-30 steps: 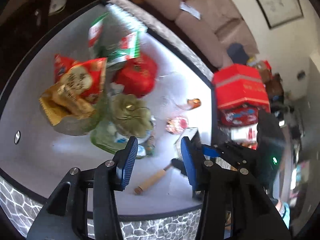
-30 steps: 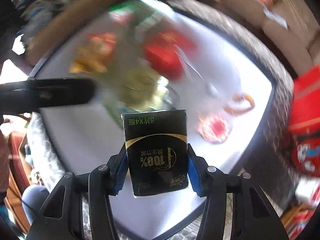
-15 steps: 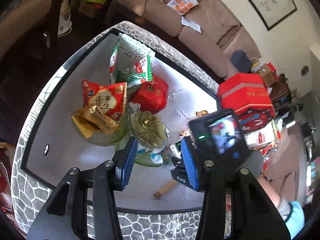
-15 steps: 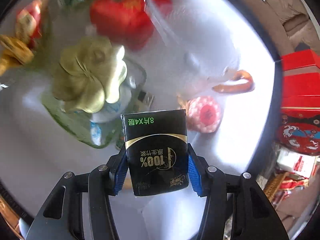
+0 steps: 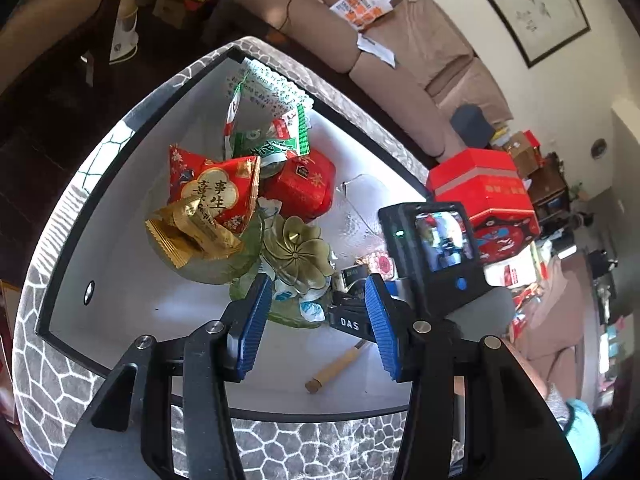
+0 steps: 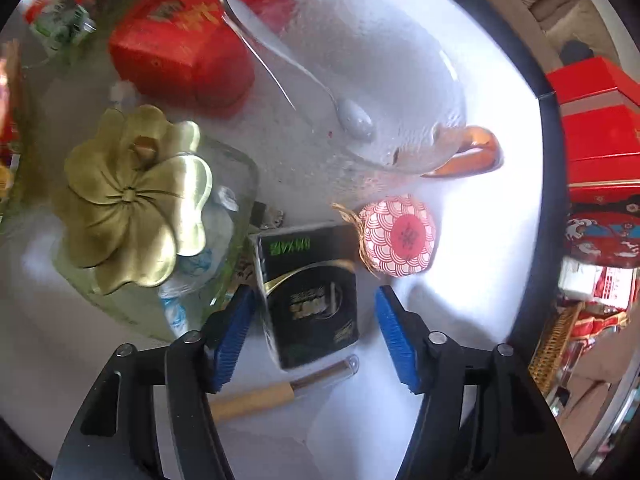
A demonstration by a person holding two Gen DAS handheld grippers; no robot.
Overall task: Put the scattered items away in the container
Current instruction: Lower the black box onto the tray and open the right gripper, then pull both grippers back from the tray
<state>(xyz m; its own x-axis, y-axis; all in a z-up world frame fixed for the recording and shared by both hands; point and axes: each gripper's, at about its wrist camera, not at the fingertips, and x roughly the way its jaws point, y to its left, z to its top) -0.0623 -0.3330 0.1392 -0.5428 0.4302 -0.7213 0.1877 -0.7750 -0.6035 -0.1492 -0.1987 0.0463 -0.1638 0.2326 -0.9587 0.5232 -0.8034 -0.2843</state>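
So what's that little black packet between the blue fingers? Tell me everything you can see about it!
The black packet is a small flat pack that looks like glossy wrapped paper tissues, with green writing along the top, a gold curved stripe and gold lettering. It looks slightly blurred and tilted. The right gripper has just been opening, and its blue pads stand clear of the packet's sides. It sits over the white tabletop, beside a green glass dish and a wooden-handled tool.

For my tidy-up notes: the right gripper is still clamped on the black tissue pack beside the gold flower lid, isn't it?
Not quite: the right gripper has just been opening. In the right wrist view the black tissue pack sits loose between its pads, beside the gold flower lid.
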